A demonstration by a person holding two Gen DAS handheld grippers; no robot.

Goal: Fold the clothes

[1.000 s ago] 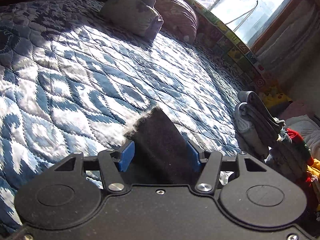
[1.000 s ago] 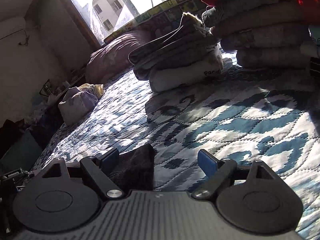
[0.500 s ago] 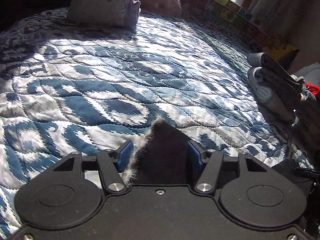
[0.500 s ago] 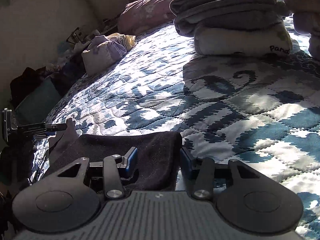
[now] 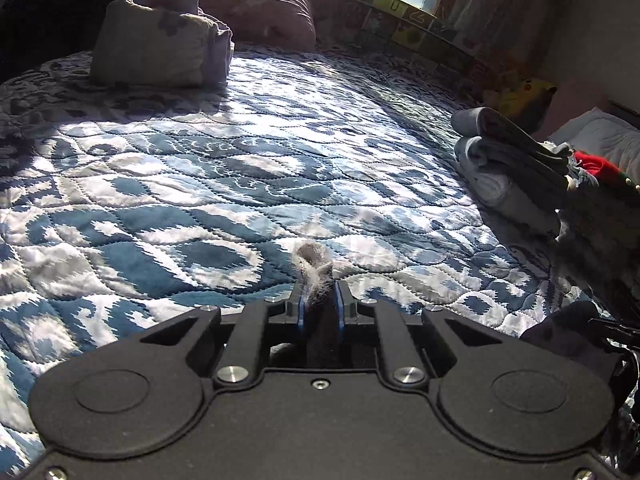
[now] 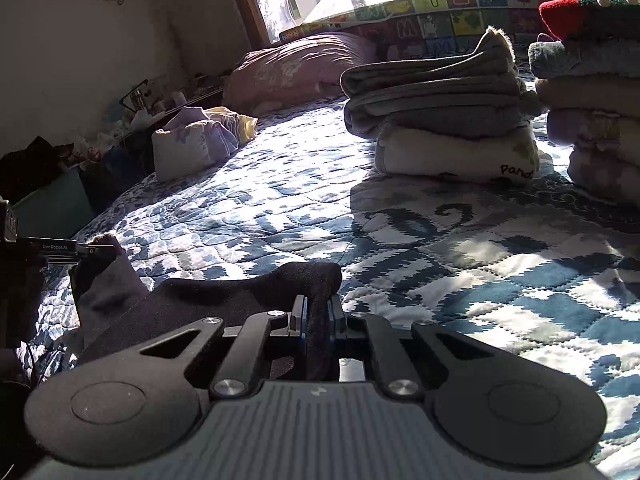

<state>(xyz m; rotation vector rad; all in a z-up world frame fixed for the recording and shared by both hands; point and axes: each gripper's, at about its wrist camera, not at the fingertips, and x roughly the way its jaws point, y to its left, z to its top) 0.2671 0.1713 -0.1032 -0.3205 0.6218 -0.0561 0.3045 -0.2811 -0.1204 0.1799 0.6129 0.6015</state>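
Though the black bodies of my tools block the near part of both views, I can see the bed's blue-and-white quilt spreading ahead, sunlit in patches and shadowed toward its far edge. Past it a mauve pillow lies under the window, which is cut off at the top of the frame. To my right stand two stacks of folded clothes; the farther stack runs out of the right wrist view, so I cannot see all of it, and a red and green knitted piece tops it. A smaller bundled cloth sits alone at the quilt's far left. The dark garment lies low on the quilt in front of me, mostly in shadow, so its shape is hard to make out. My right tool is clamped on one bunched dark edge of it. My left tool pinches a fuzzy grey edge that sticks up between its blue pads. In the right wrist view the left tool shows only partly at the left edge, touching the garment's other end.
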